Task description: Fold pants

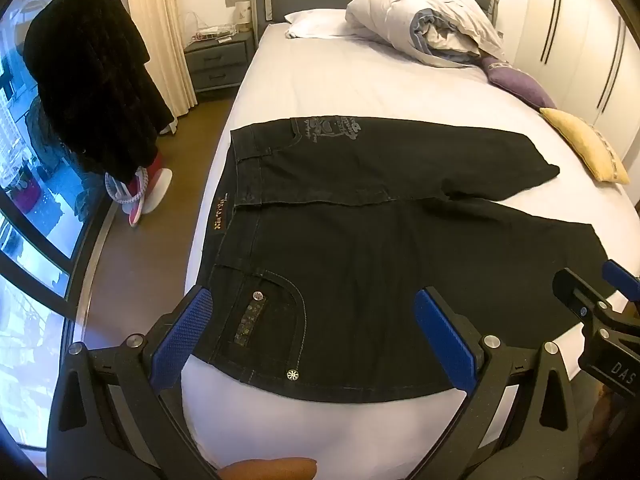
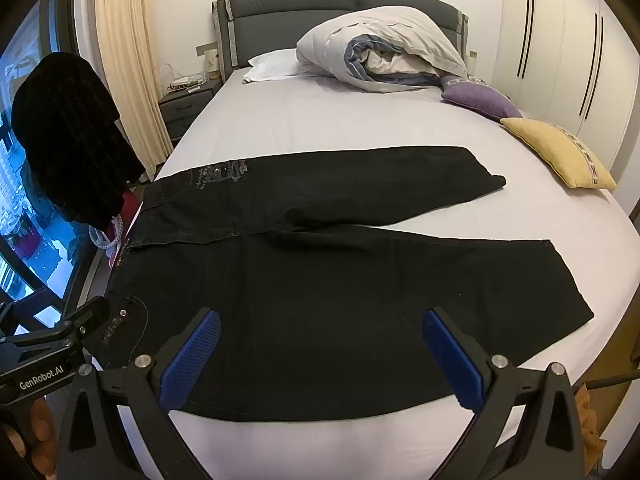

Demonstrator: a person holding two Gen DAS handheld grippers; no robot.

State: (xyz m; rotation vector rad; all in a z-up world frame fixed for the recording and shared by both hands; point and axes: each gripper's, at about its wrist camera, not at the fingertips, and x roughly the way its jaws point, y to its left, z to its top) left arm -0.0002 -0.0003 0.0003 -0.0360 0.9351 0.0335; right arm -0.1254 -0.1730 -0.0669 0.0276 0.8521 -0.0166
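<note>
Black jeans lie spread flat across the white bed, waistband at the left, both legs running right. They also show in the right wrist view. My left gripper is open and empty, hovering over the near hip and its front pocket. My right gripper is open and empty over the near leg's thigh. The right gripper's side shows in the left wrist view. The left gripper's side shows in the right wrist view.
A bunched duvet, white pillow, purple cushion and yellow cushion sit at the bed's far and right side. A black garment hangs at the left by the window. A nightstand stands beside the headboard.
</note>
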